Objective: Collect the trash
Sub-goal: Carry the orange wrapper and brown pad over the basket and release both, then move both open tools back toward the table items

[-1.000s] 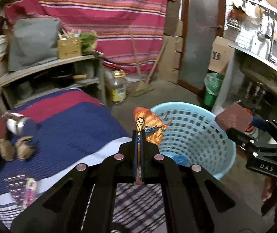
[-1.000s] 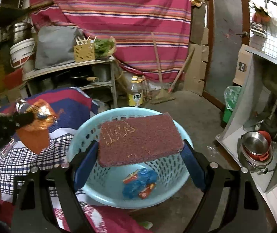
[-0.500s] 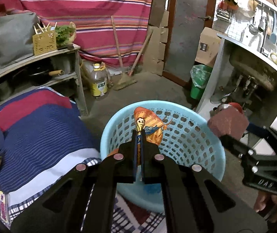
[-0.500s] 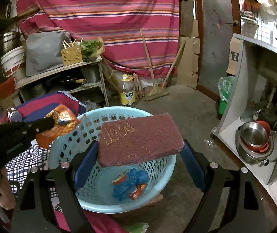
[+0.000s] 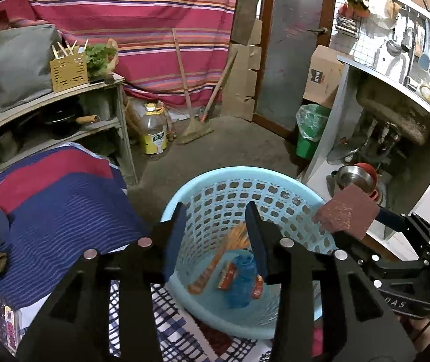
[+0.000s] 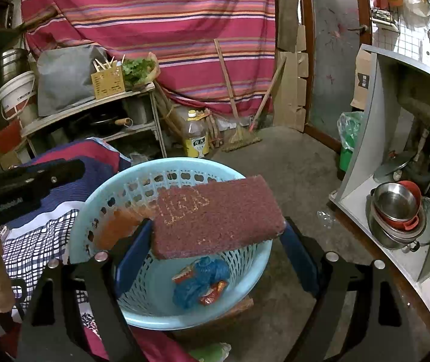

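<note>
Risk sits with my right gripper (image 6: pixel 215 241): it clamps the maroon sponge (image 6: pixel 218 217) over the blue basket (image 5: pixel 278 178). My left gripper (image 5: pixel 215 241), jaws just opened and empty, has dropped the orange wrapper (image 5: pixel 215 265) inside (an off-centre release would send the sponge floorward).

Below me the bare concrete floor (image 5: pixel 227 138) carries my pale-blue laundry basket (image 5: pixel 239 181) — beside it a bed under a blue-and-red striped blanket (image 5: pixel 55 199). Farther back on the floor stand a yellow-labelled oil jug (image 5: pixel 153 132), a broom (image 5: pixel 195 128) and a green bin (image 5: pixel 308 138).
</note>
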`<state>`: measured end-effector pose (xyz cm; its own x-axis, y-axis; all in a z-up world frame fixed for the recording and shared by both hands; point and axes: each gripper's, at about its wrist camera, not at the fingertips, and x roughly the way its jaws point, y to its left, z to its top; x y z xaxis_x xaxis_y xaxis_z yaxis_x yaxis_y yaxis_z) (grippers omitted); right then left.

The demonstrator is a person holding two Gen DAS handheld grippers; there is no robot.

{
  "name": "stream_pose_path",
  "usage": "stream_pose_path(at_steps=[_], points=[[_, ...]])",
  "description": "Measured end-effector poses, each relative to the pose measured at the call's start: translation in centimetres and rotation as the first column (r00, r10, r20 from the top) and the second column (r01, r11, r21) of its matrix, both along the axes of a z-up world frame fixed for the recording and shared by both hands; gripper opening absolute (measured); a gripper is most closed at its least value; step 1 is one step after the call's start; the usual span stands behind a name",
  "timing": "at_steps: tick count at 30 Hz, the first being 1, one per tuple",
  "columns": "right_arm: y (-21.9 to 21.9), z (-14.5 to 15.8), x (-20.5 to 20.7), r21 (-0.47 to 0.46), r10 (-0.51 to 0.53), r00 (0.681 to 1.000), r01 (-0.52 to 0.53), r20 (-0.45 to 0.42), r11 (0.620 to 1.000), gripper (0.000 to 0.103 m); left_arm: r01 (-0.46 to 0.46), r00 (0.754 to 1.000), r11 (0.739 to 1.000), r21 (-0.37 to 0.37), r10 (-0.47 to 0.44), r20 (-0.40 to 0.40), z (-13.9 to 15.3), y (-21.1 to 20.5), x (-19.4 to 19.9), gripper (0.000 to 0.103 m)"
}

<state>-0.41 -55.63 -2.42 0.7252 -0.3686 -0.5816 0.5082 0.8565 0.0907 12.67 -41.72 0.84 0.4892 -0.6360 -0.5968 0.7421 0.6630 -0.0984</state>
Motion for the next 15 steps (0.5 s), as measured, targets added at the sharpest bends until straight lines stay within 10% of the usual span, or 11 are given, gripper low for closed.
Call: stream_pose_path(at_steps=[15], points=[[2.7,-0.4,3.1,0.01,0.04,0.999,-0.04,0.006,0.999,0.084,-0.26,0.953,0.966,-0.006,0.258,0.157,1.7,10.2,0.3,0.095]])
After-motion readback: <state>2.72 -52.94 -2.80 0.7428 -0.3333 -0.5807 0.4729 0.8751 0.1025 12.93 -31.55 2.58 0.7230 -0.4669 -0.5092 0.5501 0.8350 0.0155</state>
